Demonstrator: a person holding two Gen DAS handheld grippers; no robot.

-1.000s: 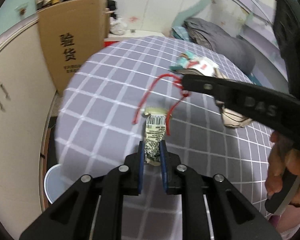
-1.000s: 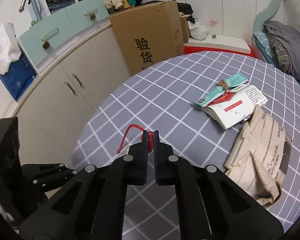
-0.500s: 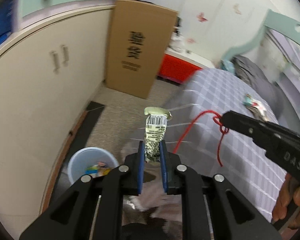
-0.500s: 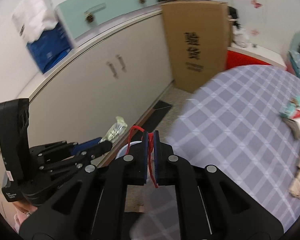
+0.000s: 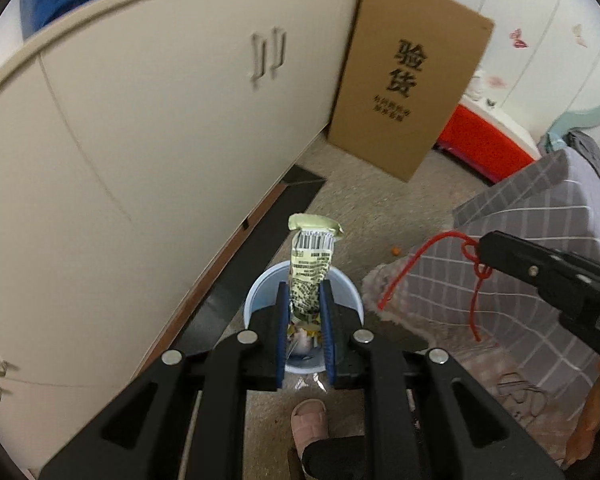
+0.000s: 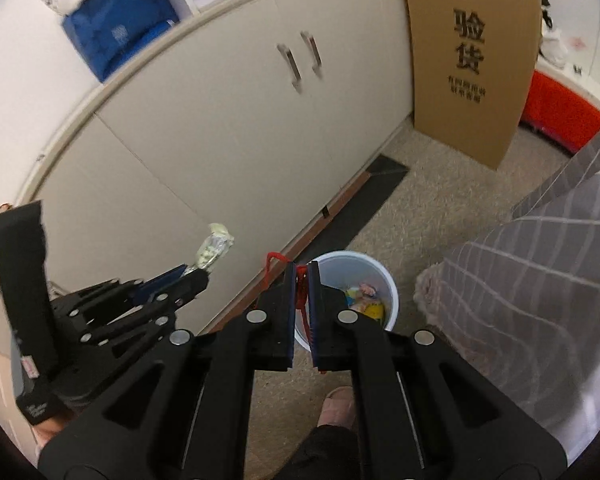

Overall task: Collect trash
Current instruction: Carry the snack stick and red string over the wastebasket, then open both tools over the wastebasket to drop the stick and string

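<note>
Both tongs above the waste bin, each carrying trash.
Left tongs (image 5: 304, 300) clamped on a crumpled wrapper (image 5: 311, 268) over the pale blue bin (image 6: 392, 294). Right tongs (image 6: 301, 280) opening, red string (image 6: 271, 264) between the pads. Bin stands on the floor beside the cabinet (image 6: 220, 128).

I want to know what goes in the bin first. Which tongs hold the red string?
The right tongs: the red string hangs between their opening pads. The left tongs grip a pale printed wrapper instead.
</note>
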